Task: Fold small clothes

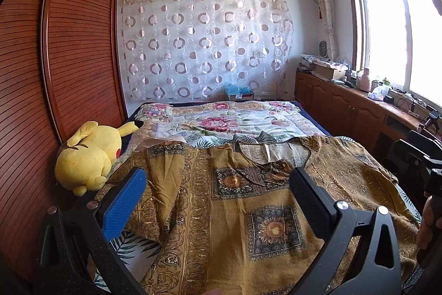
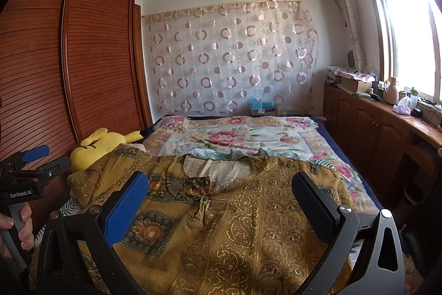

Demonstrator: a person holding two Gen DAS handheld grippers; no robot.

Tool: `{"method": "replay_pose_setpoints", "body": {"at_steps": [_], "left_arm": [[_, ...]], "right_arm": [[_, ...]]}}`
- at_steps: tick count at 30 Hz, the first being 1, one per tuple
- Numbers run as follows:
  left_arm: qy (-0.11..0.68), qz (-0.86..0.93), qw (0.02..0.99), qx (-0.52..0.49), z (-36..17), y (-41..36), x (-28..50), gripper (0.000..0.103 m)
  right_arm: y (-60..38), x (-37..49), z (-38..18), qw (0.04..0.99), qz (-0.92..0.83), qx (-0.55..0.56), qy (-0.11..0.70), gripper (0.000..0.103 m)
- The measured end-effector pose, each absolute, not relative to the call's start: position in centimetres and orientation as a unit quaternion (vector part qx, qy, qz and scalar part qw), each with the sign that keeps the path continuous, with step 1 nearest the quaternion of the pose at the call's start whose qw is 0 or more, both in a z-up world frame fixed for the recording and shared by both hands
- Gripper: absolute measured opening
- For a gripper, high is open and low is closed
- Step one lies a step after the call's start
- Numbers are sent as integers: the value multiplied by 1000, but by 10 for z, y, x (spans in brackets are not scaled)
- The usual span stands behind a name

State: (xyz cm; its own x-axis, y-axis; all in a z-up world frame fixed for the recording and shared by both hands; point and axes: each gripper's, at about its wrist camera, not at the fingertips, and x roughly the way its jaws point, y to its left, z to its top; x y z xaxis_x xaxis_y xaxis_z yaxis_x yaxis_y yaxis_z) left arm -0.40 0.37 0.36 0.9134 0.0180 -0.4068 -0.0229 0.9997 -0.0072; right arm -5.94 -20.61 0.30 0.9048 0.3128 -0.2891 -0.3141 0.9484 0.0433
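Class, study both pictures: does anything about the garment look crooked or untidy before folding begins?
Yes. The mustard patterned top lies mostly flat on the bed, but its left sleeve is rumpled and creased beside the yellow plush toy. Both grippers are open above it.

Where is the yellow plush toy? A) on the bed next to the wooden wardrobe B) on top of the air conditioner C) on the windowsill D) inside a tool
A: the plush lies on the bed's left edge, right by the wardrobe, beside the shirt.
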Motion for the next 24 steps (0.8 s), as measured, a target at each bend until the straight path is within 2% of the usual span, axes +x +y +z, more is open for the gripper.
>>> {"method": "replay_pose_setpoints", "body": {"at_steps": [24], "left_arm": [[207,11,978,-4,3,2,-4,103]], "right_arm": [[-204,-59,2,976,161,-2,147,103]]}}
